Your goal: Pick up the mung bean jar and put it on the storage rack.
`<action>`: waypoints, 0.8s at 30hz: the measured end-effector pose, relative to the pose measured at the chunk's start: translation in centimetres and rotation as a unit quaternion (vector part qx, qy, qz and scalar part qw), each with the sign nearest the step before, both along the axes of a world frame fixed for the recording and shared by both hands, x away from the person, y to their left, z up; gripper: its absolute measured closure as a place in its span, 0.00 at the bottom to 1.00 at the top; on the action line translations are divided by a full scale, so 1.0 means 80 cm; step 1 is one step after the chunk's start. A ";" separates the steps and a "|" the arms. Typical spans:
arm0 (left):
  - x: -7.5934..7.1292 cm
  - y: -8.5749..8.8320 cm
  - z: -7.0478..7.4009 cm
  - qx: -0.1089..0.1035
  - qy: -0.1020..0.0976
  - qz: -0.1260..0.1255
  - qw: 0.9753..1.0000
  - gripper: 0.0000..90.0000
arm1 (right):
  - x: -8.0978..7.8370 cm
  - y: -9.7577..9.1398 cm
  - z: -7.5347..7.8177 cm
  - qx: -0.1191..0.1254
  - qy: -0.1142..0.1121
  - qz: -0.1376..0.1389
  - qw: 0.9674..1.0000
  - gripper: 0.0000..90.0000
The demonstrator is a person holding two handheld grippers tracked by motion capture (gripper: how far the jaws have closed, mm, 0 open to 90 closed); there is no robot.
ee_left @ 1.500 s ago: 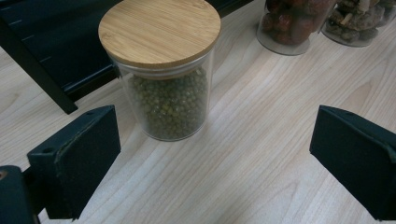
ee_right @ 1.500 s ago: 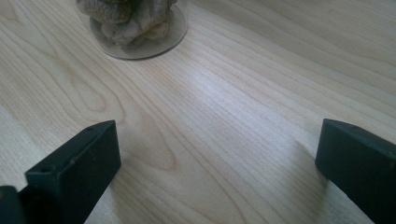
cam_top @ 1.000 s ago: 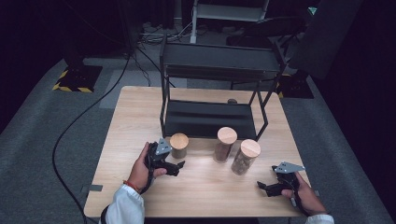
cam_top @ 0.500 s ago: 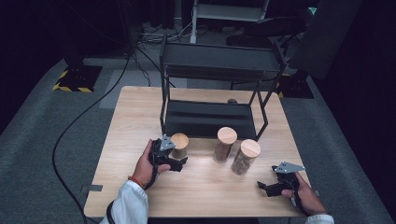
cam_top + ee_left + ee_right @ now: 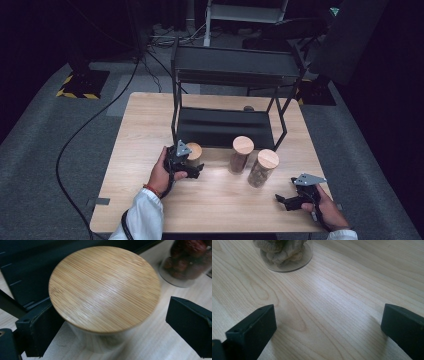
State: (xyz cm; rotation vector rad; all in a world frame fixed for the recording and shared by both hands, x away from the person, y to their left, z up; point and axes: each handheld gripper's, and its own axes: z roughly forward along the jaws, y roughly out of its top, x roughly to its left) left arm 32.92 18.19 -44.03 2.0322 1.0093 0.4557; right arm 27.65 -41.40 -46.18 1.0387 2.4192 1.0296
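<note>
Movement since the earlier frames: the left hand-held gripper [image 5: 192, 167] has advanced to the short jar [image 5: 194, 152], which stands on the tabletop [image 5: 135, 150] just in front of the black rack [image 5: 225, 125]. Its jaws are spread either side of the jar, below the bamboo lid [image 5: 103, 287]; the left jaw looks to be touching, the right one apart. The right hand-held gripper [image 5: 285, 200] is unchanged, released and low over the tabletop near the right front corner, forearm entering from below.
</note>
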 end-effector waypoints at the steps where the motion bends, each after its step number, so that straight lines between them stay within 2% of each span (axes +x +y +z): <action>1: 0.001 -0.001 0.000 -0.003 0.002 0.006 1.000 0.03 | 0.000 0.000 0.000 0.000 0.000 0.000 1.000 0.00; 5: 0.003 -0.006 -0.002 -0.005 0.004 0.011 1.000 0.04 | 0.000 0.000 0.000 0.000 0.000 0.000 1.000 0.00; 7: 0.002 -0.011 -0.001 -0.002 0.004 0.022 1.000 0.04 | 0.000 0.000 0.000 0.000 0.000 0.000 1.000 0.00; 11: 0.006 -0.018 0.001 0.004 0.016 0.044 0.999 0.05 | 0.000 0.000 0.000 0.000 0.000 0.000 1.000 0.00; 16: 0.005 -0.018 -0.001 -0.007 0.019 0.061 0.998 0.08 | 0.000 0.000 0.000 0.000 0.000 0.000 1.000 0.00; 18: 0.005 -0.017 -0.001 -0.010 0.017 0.064 0.998 0.11 | 0.000 0.000 0.000 0.000 0.000 0.000 1.000 0.00; 24: 0.009 -0.014 -0.002 -0.021 0.023 0.051 0.998 0.21 | 0.000 0.000 0.000 0.000 0.000 0.000 1.000 0.00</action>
